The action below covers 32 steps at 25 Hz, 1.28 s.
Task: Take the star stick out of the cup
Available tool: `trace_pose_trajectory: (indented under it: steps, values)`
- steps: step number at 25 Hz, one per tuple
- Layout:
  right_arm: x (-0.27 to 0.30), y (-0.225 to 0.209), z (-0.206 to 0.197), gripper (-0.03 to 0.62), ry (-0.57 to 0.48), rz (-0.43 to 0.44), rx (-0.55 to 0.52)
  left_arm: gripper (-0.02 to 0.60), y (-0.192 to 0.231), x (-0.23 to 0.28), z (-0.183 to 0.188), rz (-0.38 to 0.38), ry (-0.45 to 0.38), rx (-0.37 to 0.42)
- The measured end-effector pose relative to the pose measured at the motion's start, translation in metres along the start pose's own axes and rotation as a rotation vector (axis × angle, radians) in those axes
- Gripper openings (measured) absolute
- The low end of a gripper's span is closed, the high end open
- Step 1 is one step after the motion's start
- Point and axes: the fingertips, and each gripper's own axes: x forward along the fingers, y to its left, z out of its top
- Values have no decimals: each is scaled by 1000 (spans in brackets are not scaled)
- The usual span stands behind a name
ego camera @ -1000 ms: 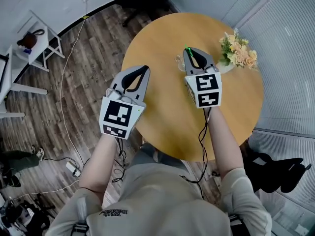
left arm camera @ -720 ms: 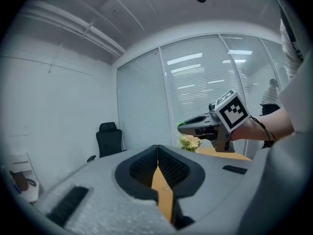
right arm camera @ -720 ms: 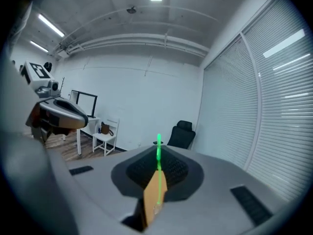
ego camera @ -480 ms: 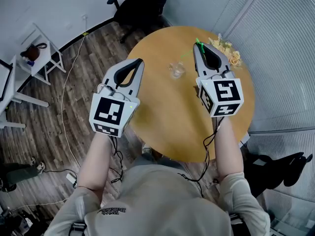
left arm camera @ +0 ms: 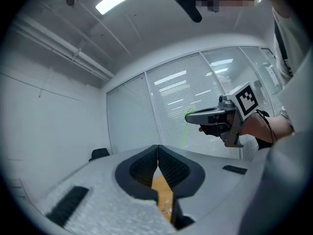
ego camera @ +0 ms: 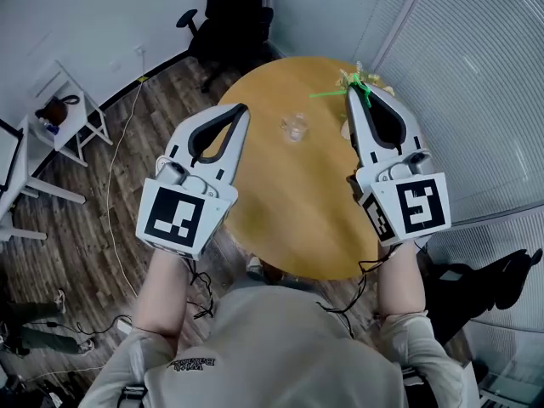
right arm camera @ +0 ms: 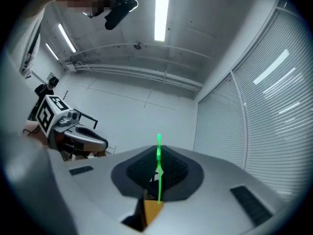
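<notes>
A thin green star stick (ego camera: 331,94) sticks out sideways from the tip of my right gripper (ego camera: 351,93), which is shut on it, high above the round wooden table (ego camera: 289,202). In the right gripper view the stick (right arm camera: 158,177) stands upright between the closed jaws of the right gripper (right arm camera: 158,150). The clear cup (ego camera: 295,127) stands alone on the table, left of and below the stick. My left gripper (ego camera: 244,109) hangs left of the cup, shut and holding nothing. The left gripper view shows its tip (left arm camera: 157,148), the right gripper (left arm camera: 195,116) and the stick (left arm camera: 184,133).
A black office chair (ego camera: 228,24) stands beyond the table. A white side table (ego camera: 64,109) and a floor cable (ego camera: 110,202) lie to the left. Blinds (ego camera: 476,92) line the right side, with dark items (ego camera: 501,283) on the floor below.
Both grippers have risen well above the table. The right one has lifted the green stick up out of the cup and to the right; the cup stays put.
</notes>
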Motion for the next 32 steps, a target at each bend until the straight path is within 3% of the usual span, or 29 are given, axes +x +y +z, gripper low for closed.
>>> trace_pose_trajectory:
  steps: [5, 17, 23, 32]
  values:
    - [-32, 10, 11, 38, 1, 11, -13, 20, -15, -17, 13, -14, -9, -14]
    - [-76, 16, -19, 38, 70, -1, 61, 20, -47, -25, -20, -47, 55, -47]
    - [-82, 21, -40, 38, 131, 13, 78, 20, -51, -25, -30, -61, 89, -58]
    - [-83, 21, -42, 38, 138, 11, 79, 20, -55, -26, -31, -67, 102, -55]
